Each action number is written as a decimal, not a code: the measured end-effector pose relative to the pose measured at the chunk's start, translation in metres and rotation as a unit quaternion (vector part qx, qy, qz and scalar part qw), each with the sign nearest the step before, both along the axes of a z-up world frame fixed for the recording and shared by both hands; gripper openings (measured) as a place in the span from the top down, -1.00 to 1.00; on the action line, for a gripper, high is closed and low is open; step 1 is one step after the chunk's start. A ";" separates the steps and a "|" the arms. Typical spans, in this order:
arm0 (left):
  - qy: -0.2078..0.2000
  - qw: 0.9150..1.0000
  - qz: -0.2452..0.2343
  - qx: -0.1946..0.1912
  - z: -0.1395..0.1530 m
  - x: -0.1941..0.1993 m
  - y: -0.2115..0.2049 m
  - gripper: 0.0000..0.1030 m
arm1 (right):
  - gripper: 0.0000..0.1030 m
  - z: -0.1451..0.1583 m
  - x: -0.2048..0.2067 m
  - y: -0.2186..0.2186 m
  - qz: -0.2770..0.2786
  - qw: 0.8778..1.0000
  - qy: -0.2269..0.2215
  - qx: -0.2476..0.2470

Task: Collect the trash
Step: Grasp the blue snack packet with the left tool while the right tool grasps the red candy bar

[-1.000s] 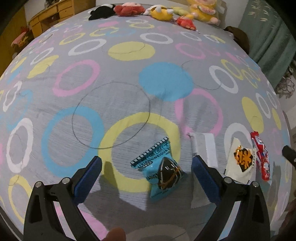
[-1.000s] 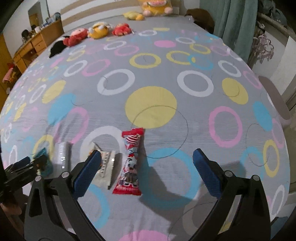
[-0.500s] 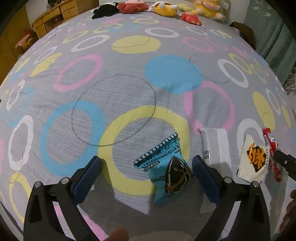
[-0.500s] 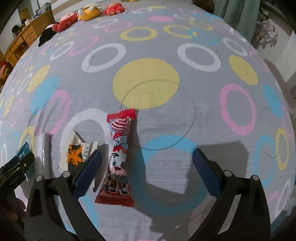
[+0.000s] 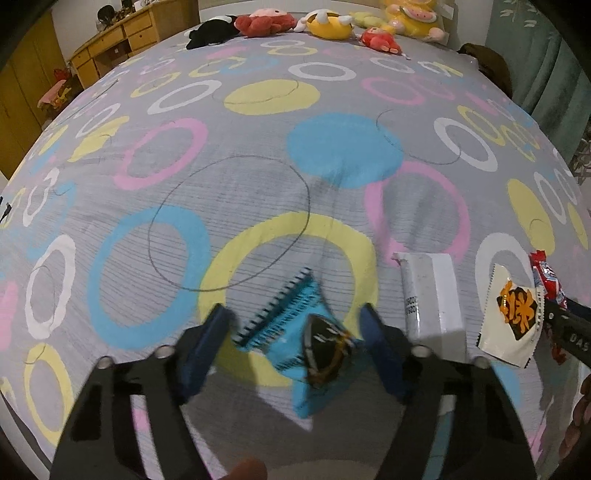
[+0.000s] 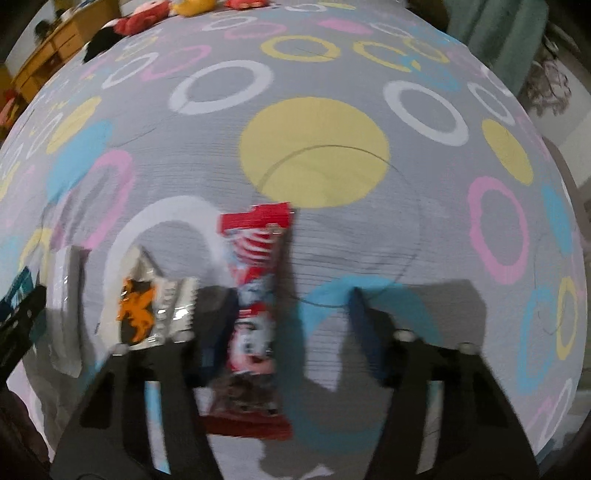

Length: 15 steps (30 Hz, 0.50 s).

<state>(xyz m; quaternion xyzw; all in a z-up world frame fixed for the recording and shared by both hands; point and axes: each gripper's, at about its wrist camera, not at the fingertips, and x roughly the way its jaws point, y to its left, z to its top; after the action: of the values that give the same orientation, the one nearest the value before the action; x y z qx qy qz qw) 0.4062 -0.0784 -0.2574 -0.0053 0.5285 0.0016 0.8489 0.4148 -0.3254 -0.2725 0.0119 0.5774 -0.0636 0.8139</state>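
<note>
Four wrappers lie in a row on the circle-patterned bedspread point(image 5: 258, 177). My left gripper point(image 5: 295, 332) is open, its blue pads on either side of a blue snack bag point(image 5: 306, 336), not touching it. To its right lie a white wrapper point(image 5: 432, 295), a white packet with an orange print point(image 5: 513, 314) and a red wrapper point(image 5: 546, 277). My right gripper point(image 6: 291, 321) is open around the long red wrapper point(image 6: 255, 295), which lies close to its left pad. The orange-print packet point(image 6: 147, 299) is just left of it.
Plush toys point(image 5: 325, 26) line the far edge of the bed. A wooden dresser point(image 5: 110, 40) stands at the far left and a green curtain point(image 5: 535, 48) hangs at the right. The bed's right edge point(image 6: 569, 206) drops off near the right gripper.
Both grippers have moved down and forward over their wrappers. Their jaws have narrowed and now straddle the blue bag and the red wrapper. Both views are motion-blurred.
</note>
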 end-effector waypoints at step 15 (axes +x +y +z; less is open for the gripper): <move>-0.021 0.997 -0.028 -0.066 0.027 -0.012 0.022 0.45 | 0.82 0.028 -0.027 0.009 -0.011 0.999 -0.046 -0.015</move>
<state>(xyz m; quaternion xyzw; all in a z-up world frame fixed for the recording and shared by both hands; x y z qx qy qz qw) 0.3938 -0.0567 -0.2308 -0.0464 0.5092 -0.0568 0.8575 0.3882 -0.3162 -0.2444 0.0094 0.5381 -0.0807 0.8389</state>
